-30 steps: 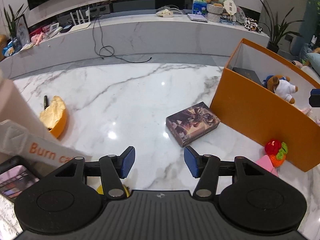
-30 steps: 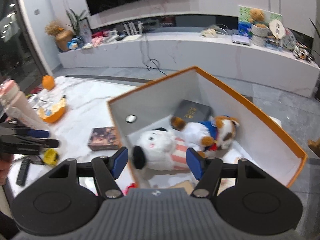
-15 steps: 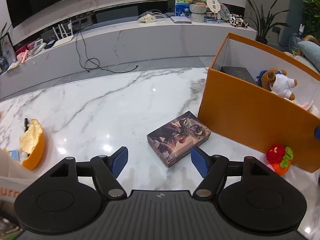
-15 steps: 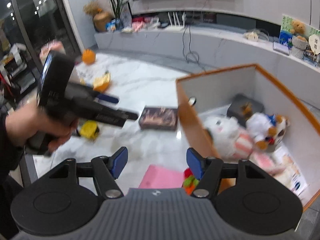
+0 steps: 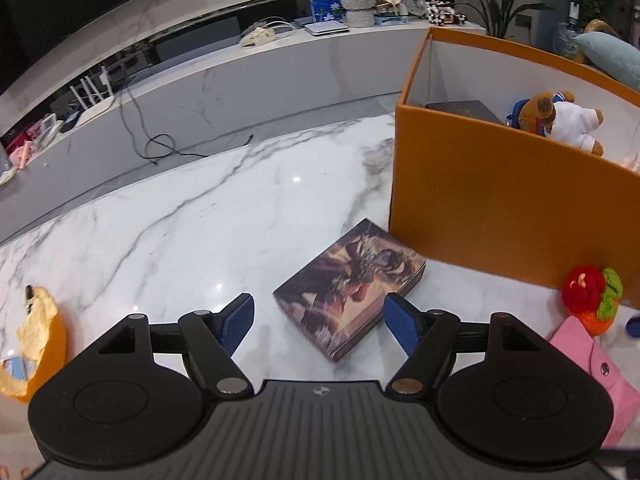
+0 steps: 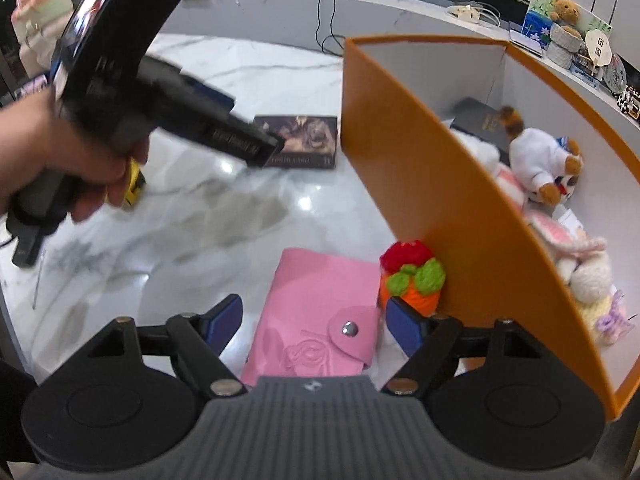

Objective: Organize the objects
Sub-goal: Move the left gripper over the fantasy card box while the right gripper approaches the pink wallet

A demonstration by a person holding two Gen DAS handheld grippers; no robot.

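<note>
Moved since a second ago: left hand-held gripper (image 5: 319,326), swung off the table's left clutter and lowered onto the picture-printed box (image 5: 350,290); jaws just opened wider, now spread, box framed between the blue pads but untouched. Right hand-held gripper (image 6: 314,322), swung out from above the orange bin (image 6: 408,168) and down to the table (image 6: 248,64) just outside it; jaws just opened too, now spread over the pink wallet (image 6: 316,312), nothing pinched.

Meaning for the task, as a judgement: both hands empty and lined up for fresh pickups, box for the left, wallet for the right, bin the likely destination. Bin already stocked: plush dog in white shirt (image 6: 538,164), dark flat case (image 6: 478,120), pink-striped soft toy (image 6: 560,236).

Location of items: box flat on the marble table, near the bin's outer corner. Wallet flat, flap snapped, beside the knitted strawberry (image 6: 412,276), which sits against the bin wall.

Left view only: box at full size, orange bowl with crumpled paper (image 5: 40,332) at the left edge.

Right view only: person's hand (image 6: 60,160) on the left tool's grip, yellow item (image 6: 134,188) half hidden behind it, bin's full contents, wallet's whole face.
</note>
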